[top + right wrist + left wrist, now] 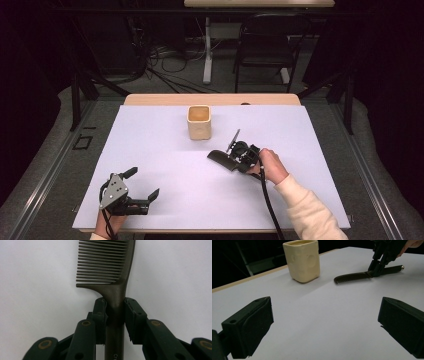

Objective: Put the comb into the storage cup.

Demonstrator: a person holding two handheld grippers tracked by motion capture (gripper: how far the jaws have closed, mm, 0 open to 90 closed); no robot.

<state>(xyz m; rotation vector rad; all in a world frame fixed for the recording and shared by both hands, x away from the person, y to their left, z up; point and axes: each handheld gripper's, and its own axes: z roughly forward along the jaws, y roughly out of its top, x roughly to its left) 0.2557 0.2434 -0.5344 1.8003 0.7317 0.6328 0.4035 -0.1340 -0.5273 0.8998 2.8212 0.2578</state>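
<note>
Cup apart from clamped comb

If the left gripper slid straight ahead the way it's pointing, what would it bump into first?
Probably the black comb, which the right gripper holds by its handle. From the open left gripper, bare white table comes first. The cream cup sits left of that line, though depth is uncertain.

The comb looked like smooth dark plastic with a slight sheen. The cream cup seemed matt, its walls dimpled. The bench had a smooth, matt white top with a wooden edge.
</note>
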